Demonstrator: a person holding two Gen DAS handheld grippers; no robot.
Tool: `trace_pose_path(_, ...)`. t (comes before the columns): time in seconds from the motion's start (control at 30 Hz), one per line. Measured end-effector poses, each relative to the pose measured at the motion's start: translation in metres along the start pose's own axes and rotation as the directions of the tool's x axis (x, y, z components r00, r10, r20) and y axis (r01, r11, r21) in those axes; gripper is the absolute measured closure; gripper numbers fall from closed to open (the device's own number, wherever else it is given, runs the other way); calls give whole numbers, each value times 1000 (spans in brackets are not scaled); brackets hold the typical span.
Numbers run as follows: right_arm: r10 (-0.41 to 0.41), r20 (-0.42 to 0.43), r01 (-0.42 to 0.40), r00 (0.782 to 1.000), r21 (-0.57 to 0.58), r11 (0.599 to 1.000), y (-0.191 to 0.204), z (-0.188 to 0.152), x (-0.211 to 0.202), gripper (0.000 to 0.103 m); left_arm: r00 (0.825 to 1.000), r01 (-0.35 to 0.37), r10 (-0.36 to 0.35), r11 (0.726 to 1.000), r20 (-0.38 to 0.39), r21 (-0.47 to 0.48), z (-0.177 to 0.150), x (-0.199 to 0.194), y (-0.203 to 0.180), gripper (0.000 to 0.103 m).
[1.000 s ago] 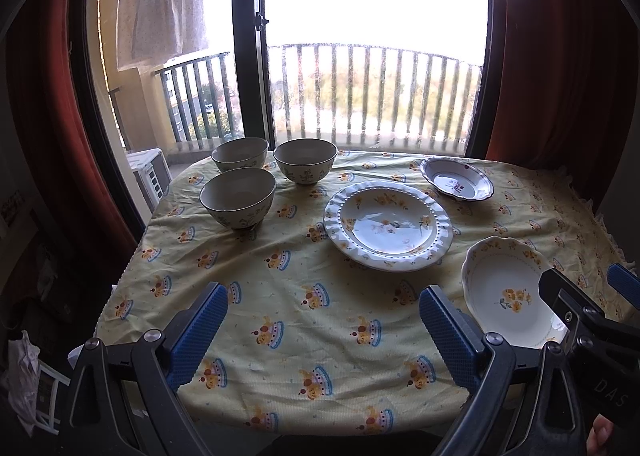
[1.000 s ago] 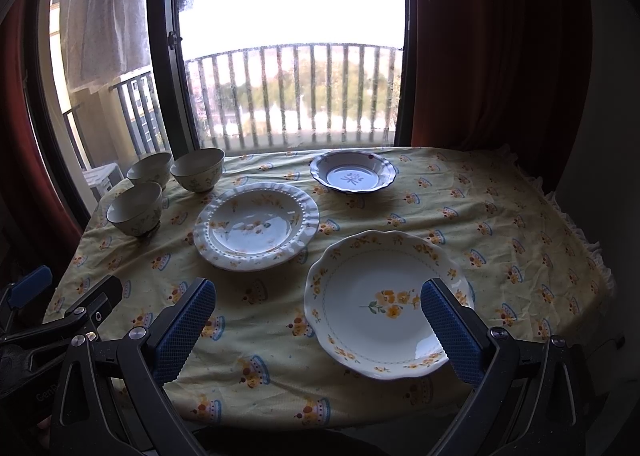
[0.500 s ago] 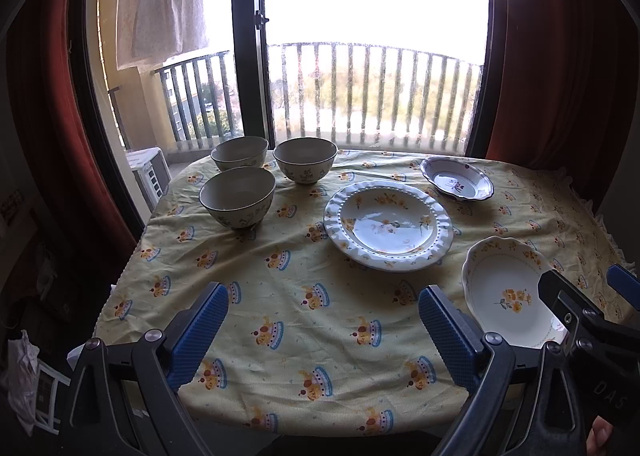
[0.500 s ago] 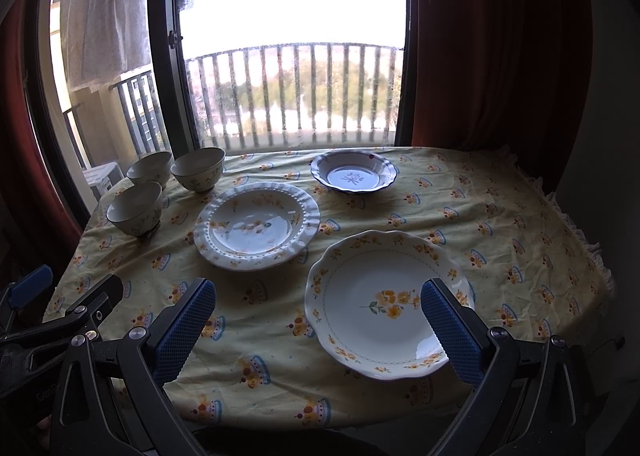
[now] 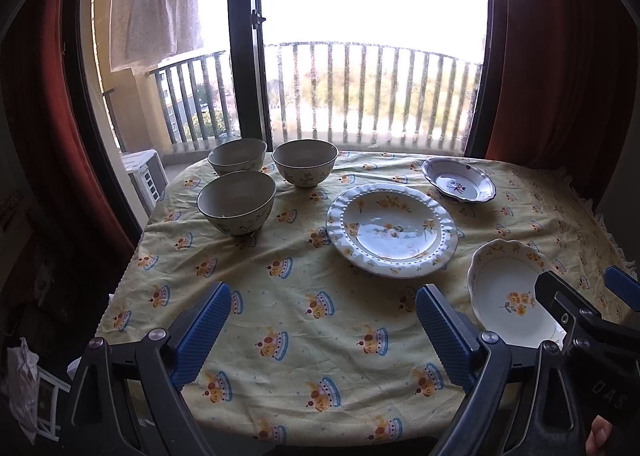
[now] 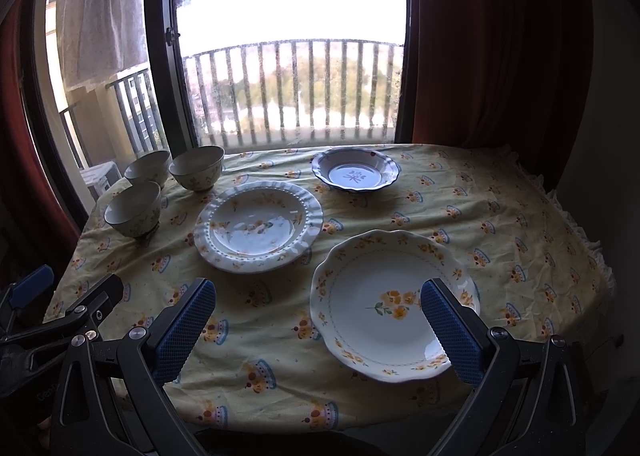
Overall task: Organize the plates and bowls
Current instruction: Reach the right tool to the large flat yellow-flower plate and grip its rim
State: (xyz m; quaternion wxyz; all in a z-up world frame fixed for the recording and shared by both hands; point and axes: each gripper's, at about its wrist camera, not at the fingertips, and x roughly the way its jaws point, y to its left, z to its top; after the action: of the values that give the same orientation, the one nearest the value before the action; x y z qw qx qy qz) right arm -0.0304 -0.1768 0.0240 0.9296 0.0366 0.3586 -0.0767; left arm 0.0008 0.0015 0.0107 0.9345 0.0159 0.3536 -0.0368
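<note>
A surface (image 5: 304, 312) draped in a yellow cloth printed with small crowns stood before a tall balcony window (image 6: 288, 55) with a railing, red curtains (image 6: 492, 55) hanging at its sides. The largest dish, a white scallop-edged plate (image 6: 384, 296) with yellow flowers, lay near the front edge on the right, well apart from the bowls. Behind it and to its left sat a deep white plate with a ruffled, beaded rim (image 5: 392, 228), about mid-cloth, and beyond that, toward the window, a smaller blue-rimmed dish (image 5: 458, 184) with a dark floral centre. Three cream bowls were grouped at the far left corner: the nearest bowl (image 5: 237, 201) in front, with a second bowl (image 5: 305, 161) and a third bowl (image 5: 237, 155) side by side behind it, close together; whether they touched could not be told. The left gripper (image 5: 322, 326) hovered above bare cloth at the front edge, its blue-padded fingers (image 5: 200, 330) spread wide though they had just been closing a little, with nothing between them. The right gripper (image 6: 316, 330) hung over the near rim of the flowered plate, its fingers (image 6: 450, 330) also wide apart and gripping nothing, one of them overlapping the plate in the right wrist view.
</note>
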Motion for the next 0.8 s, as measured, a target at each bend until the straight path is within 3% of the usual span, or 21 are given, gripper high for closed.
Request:
trace_pose_path(0.4, -64, -27, 66, 998, 79, 995, 24, 15, 12, 0, 991, 102, -98, 994, -89, 45, 22, 35, 21, 15)
trace_pose_path(0.63, -103, -65, 110, 993, 127, 986, 10, 13, 23, 0, 982, 155, -140, 982, -128, 108, 18, 48, -6, 16)
trace_pose_path(0.8, -94, -85, 104, 992, 114, 988, -13, 11, 39, 2, 978, 156, -140, 983, -153, 99, 15, 61, -37, 19)
